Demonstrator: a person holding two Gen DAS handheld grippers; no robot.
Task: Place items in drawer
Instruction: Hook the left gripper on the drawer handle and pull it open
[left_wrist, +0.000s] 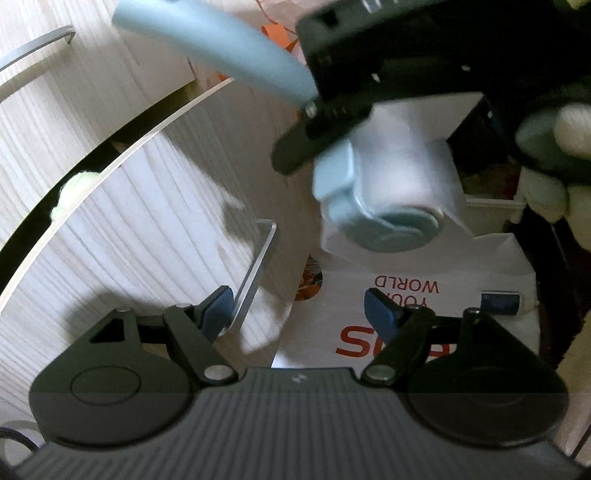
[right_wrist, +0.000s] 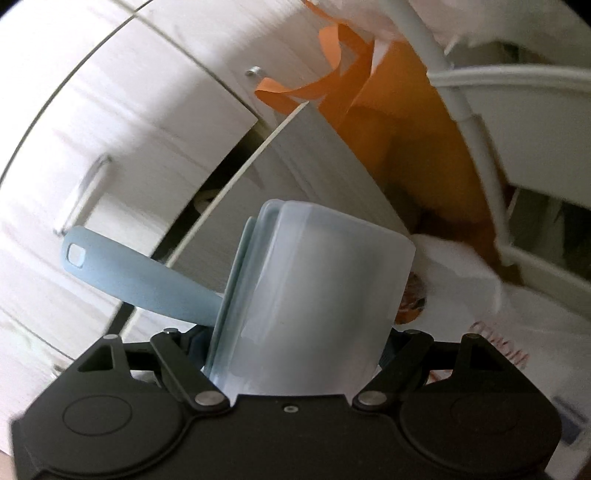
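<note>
Evidently light and rigid, the lint roller (right_wrist: 314, 295) sits pinched at its slippery clear cover by the right gripper (right_wrist: 295, 350), handle toward ten o'clock, while the left gripper (left_wrist: 299, 314) stays out of it, spread and empty.

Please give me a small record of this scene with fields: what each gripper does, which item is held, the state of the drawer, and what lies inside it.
left gripper: open, holds nothing, beside the drawer handle
right gripper: shut on the lint roller
lint roller: pale blue handle, roller under a translucent cover, above the open drawer
drawer front: light wood grain, pulled out
drawer contents: white bag with red print
sharpness: both views blurred by motion
</note>
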